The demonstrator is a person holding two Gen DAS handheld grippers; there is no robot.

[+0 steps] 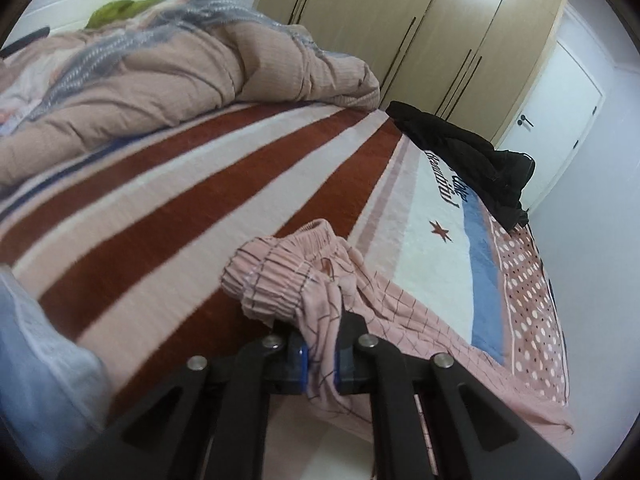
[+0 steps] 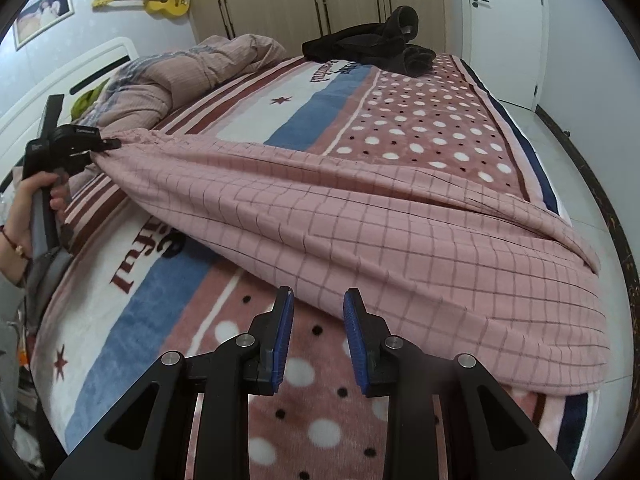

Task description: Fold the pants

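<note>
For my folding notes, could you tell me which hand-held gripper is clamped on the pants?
The left hand-held gripper, pinching the pink checked pants by the waistband; the right one stands open, empty.

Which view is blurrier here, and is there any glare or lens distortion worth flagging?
Left wrist view: motion-smeared across the striped blanket, though the pink checked pants in the left gripper read fine; glare on the wardrobe doors. Right wrist view: sharp, evenly lit; fisheye bends the bed edge and darkens corners.
</note>
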